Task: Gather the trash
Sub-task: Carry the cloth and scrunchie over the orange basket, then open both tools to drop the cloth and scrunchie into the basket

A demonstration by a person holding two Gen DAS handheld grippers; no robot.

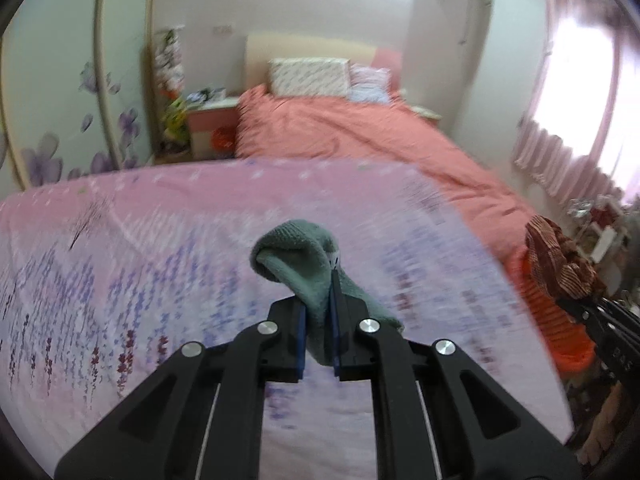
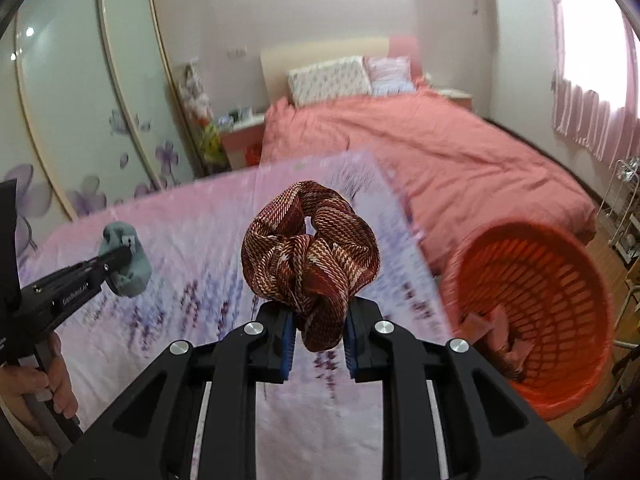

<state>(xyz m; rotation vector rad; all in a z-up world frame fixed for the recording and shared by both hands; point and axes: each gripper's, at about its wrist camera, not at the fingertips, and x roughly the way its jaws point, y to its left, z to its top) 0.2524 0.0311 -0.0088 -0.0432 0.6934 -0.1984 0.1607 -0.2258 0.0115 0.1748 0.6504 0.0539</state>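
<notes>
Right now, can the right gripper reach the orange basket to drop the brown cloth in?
Probably yes. The orange basket stands open just right of the right gripper, which grips the brown cloth; nothing lies between them.

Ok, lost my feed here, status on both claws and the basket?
Left claw shut on grey-green sock. Right claw shut on red patterned cloth. Orange basket right of table, path clear.
</notes>
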